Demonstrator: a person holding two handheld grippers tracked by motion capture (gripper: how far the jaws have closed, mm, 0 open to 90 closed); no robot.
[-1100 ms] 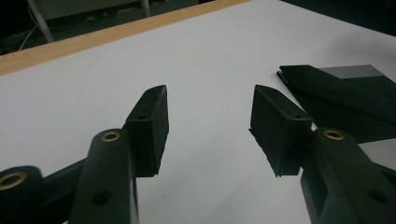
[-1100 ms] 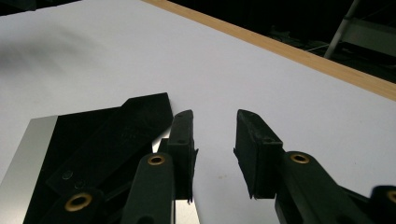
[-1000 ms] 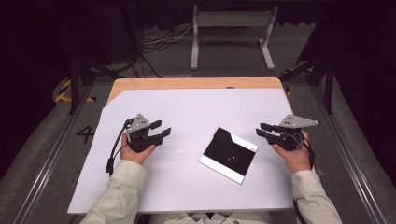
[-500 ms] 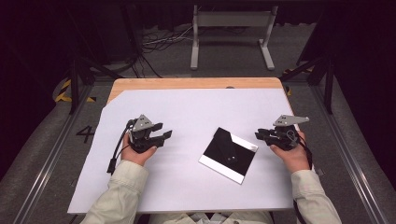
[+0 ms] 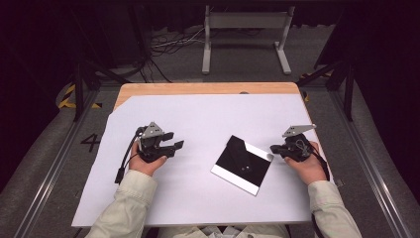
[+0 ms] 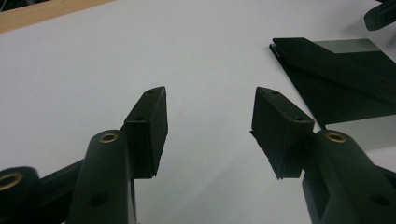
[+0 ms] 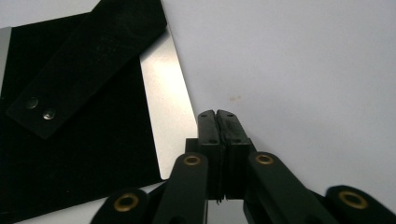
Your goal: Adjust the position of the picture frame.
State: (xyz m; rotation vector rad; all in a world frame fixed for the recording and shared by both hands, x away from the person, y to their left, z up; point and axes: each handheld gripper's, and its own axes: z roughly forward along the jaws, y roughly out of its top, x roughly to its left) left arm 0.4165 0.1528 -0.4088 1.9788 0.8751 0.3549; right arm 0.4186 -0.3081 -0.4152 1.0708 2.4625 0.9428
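Black folder (image 5: 242, 163) flat on white worktop (image 5: 208, 119), between both hands, turned diamond-wise, one corner toward right hand-held gripper (image 5: 274, 148)

Right hand-held gripper just beside that near corner, jaws just closed, pressed together, nothing between them; silver edge strip (image 7: 166, 98) lies just left of tips in right gripper view

Left hand-held gripper (image 5: 176, 141) well apart from folder, jaws spread wide, empty, pointing toward it

Right hand clearly nearer; likely next: nudge or lift of that right corner with closed tips

Folder's flap (image 7: 88, 60) runs diagonal across cover
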